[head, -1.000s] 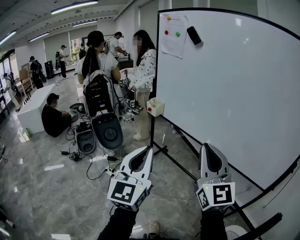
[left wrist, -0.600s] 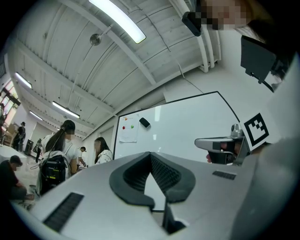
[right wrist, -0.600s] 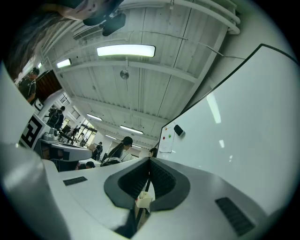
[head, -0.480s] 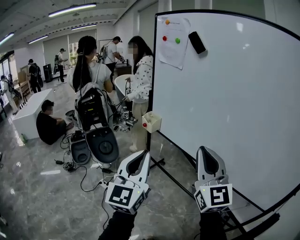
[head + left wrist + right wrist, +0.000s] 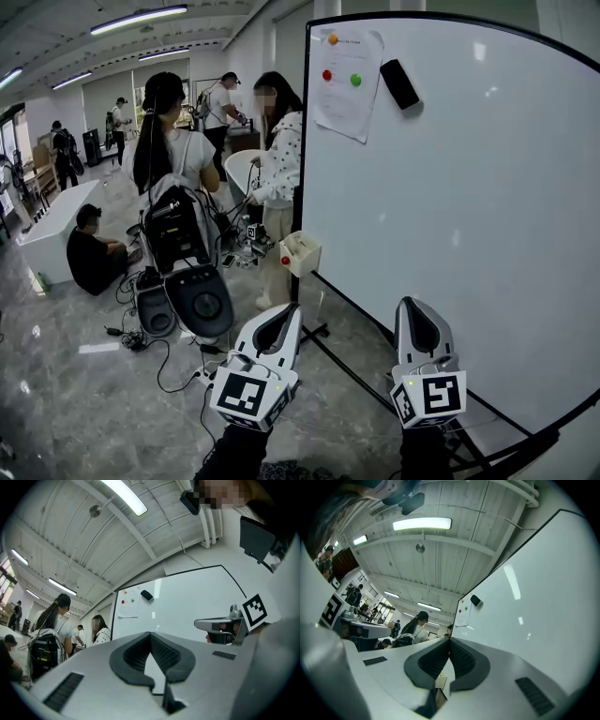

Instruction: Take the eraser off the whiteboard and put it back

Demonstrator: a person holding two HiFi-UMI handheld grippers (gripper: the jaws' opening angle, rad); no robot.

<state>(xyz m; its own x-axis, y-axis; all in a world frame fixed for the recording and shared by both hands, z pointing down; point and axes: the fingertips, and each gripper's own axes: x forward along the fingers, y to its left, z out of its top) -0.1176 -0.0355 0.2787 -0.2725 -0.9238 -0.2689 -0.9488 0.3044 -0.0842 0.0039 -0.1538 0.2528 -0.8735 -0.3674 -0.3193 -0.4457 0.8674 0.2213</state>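
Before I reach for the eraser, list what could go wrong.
1. Both the left gripper and right gripper are shut; arriving closed would likely push the eraser along the whiteboard instead of gripping it.
2. The eraser sits close beside a paper sheet held by magnets; a wide approach could snag it.
3. The eraser is high on the board, so a stretched grip may slip.

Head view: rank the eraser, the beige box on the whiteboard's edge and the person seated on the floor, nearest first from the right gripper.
1. Beige box: up-left of the right gripper, on the left edge of the whiteboard.
2. Eraser: high on the board, near its top.
3. Seated person: far left, across the floor.
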